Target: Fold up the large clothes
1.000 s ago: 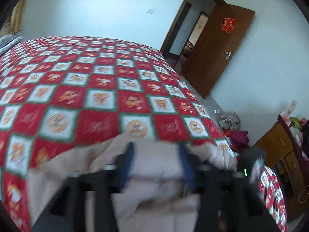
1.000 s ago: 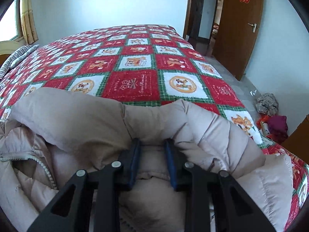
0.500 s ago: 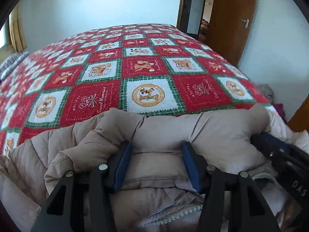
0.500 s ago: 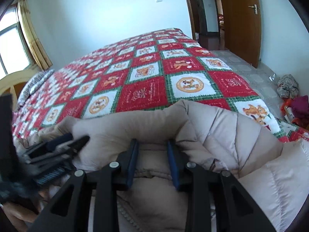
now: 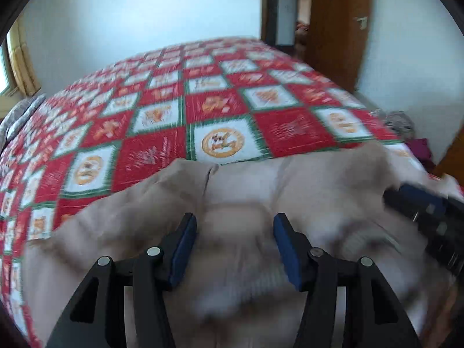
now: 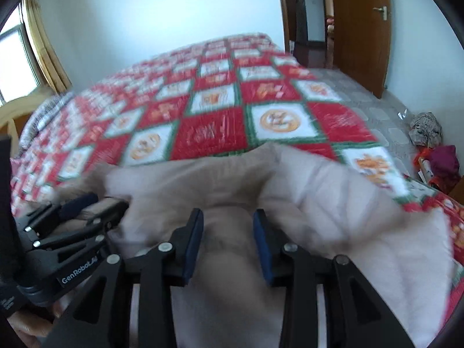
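A beige puffer jacket (image 5: 304, 179) lies bunched on the near edge of the bed's red, white and green quilt (image 5: 156, 148). My left gripper (image 5: 233, 226) is shut on a thick fold of it, and the padding fills the gap between the blue pads. In the right wrist view the jacket (image 6: 319, 191) spreads to the right. My right gripper (image 6: 227, 223) has a fold between its pads while its jaws are opening; the fabric still touches both pads. The left gripper (image 6: 98, 203) shows close on the left, the right gripper (image 5: 417, 206) at the right edge. Both views are blurred.
The quilt (image 6: 208, 133) stretches away behind the jacket. A brown door (image 6: 359, 29) stands open at the back right. Loose clothes (image 6: 426, 127) lie on the tiled floor to the right of the bed. A curtained window (image 6: 14, 58) is at the left.
Both grippers have swung with the jacket's folds, and the left one has sunk toward the bed. They now sit side by side. The right jaws stand slightly wider.
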`<state>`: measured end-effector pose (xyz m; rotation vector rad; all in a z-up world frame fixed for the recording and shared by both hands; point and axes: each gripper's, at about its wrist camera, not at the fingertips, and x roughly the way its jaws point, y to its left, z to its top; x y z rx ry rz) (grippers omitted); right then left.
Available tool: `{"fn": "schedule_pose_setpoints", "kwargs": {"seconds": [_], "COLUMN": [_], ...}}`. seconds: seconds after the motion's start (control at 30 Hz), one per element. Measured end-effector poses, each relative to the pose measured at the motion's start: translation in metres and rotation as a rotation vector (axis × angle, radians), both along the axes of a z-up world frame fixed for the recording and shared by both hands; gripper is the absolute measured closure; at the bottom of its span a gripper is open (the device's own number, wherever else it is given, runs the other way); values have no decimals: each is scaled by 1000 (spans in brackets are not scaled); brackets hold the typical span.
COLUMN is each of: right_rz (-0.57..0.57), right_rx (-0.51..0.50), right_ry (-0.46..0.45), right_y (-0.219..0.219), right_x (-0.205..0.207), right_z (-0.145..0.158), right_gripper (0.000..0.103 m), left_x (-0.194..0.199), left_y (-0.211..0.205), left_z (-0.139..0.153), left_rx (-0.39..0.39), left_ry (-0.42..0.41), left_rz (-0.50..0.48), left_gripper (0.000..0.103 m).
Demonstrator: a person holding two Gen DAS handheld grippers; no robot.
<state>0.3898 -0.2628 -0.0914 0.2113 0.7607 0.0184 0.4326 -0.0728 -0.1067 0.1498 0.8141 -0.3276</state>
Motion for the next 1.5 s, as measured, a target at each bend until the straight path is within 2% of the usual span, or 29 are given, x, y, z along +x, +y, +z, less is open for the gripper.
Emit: {"fn": "schedule_pose_setpoints", "kwargs": {"seconds": [0.03, 0.07, 0.1, 0.17, 0.3, 0.47, 0.57, 0.67, 0.77, 0.9, 0.97, 1.23, 1.3, 1.4, 1.5], "right_rz": [5, 7, 8, 19, 15, -8, -17, -22, -50, -47, -26, 55, 72, 104, 111], "right_rx": [0, -7, -14, -14, -18, -51, -72, -32, 22, 190, 221, 159, 159, 145, 111], "right_ry": [-27, -55, -80, -120, -159, -144, -109, -61, -11, 54, 62, 111, 127, 143, 135], "right_y": [-2, -6, -11, -22, -47, -70, -75, -82, -88, -90, -82, -46, -43, -34, -29], "right_x": [-14, -32, -53, -97, -194, -308, -355, -398, -414, -423, -424, -420, -422, -423, -424], "right_z": [10, 23, 34, 56, 86, 99, 97, 84, 59, 22, 10, -8, -14, -20, -21], "right_gripper": [59, 51, 45, 41, 40, 29, 28, 25, 24, 24, 24, 24, 24, 24, 25], "left_x": [-18, -28, -53, -81, -162, -244, -282, -319, -337, -360, -371, -415, -418, -411, -391], "left_y": [9, 16, 33, 57, 126, 183, 208, 231, 245, 262, 273, 314, 317, 311, 299], "left_z": [13, 20, 35, 49, 69, 62, 50, 36, 25, 19, 23, 28, 21, 7, -16], "left_rx": [-12, -20, -39, -69, -209, -247, -240, -285, -317, -269, -249, -216, -267, -345, -396], "left_ry": [-31, -49, -82, -92, -79, -87, -87, -67, -42, -43, -67, -115, -98, -52, 10], "left_rz": [-20, -31, -46, -50, -109, -110, -89, -76, -75, -26, -4, 0, -30, -72, -68], "left_gripper": [46, 45, 39, 32, 32, 31, 31, 31, 31, 31, 31, 30, 24, 24, 24]}}
